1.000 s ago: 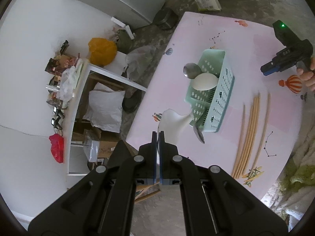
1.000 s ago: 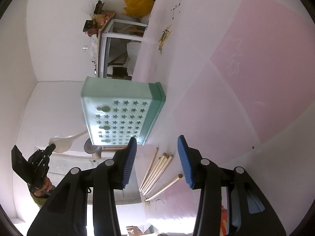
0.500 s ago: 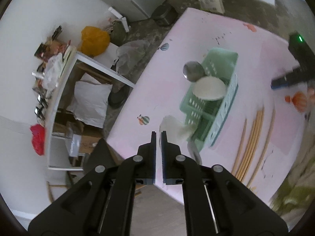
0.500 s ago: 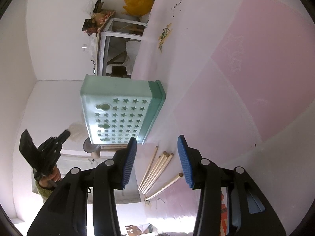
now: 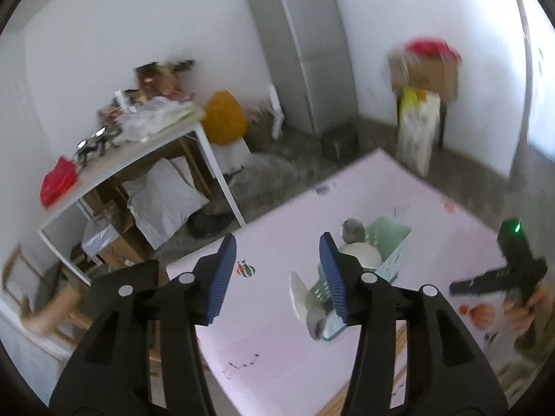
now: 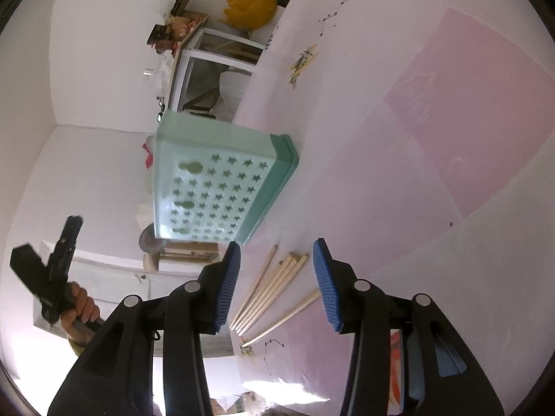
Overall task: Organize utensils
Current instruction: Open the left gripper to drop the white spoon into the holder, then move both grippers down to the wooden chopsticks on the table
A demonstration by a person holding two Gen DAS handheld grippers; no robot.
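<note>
With the left gripper (image 5: 277,274) opening on nothing, bring the right gripper (image 6: 275,284), jaws half-wide and empty, squarely across one chopstick (image 6: 281,317) beside the basket (image 6: 222,190).

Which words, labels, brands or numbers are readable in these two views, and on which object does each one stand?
None can be read.
Packages on the cluttered side table: printing too small and blurred.
Yellow-and-white bag by the wall: print blurred.
Pink table cover: only drawings, no letters.
Green basket: only star-shaped holes.
</note>
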